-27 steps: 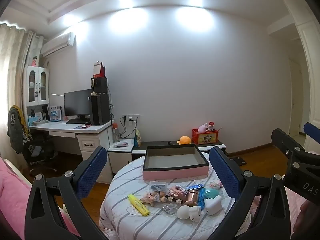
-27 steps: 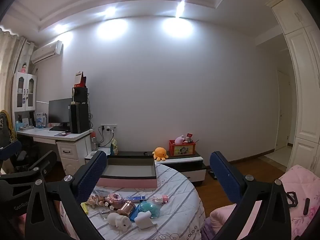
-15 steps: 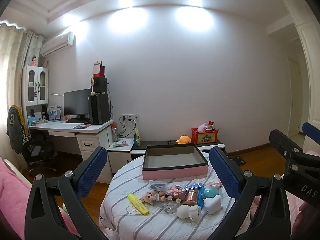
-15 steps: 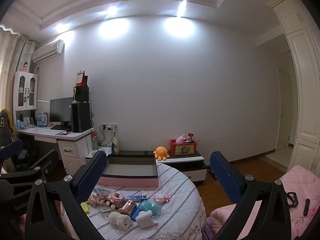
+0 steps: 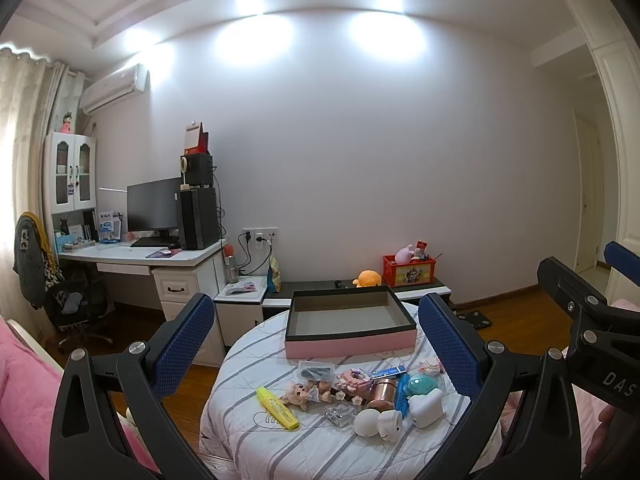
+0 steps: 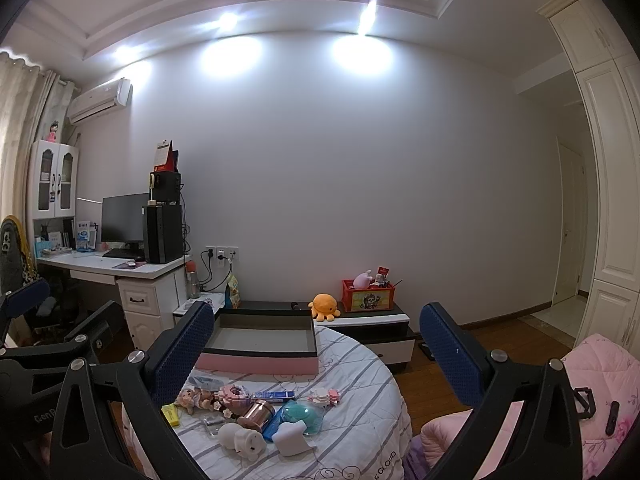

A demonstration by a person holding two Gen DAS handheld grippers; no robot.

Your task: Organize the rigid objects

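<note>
While both grippers gape empty | toys seemingly untouched | box empty

"DAS" on right gripper

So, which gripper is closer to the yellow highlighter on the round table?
Left, though only by a little. The yellow highlighter lies just ahead of the left gripper, toward its left finger. From the right gripper it lies off to the left, behind that gripper's left finger.
</note>
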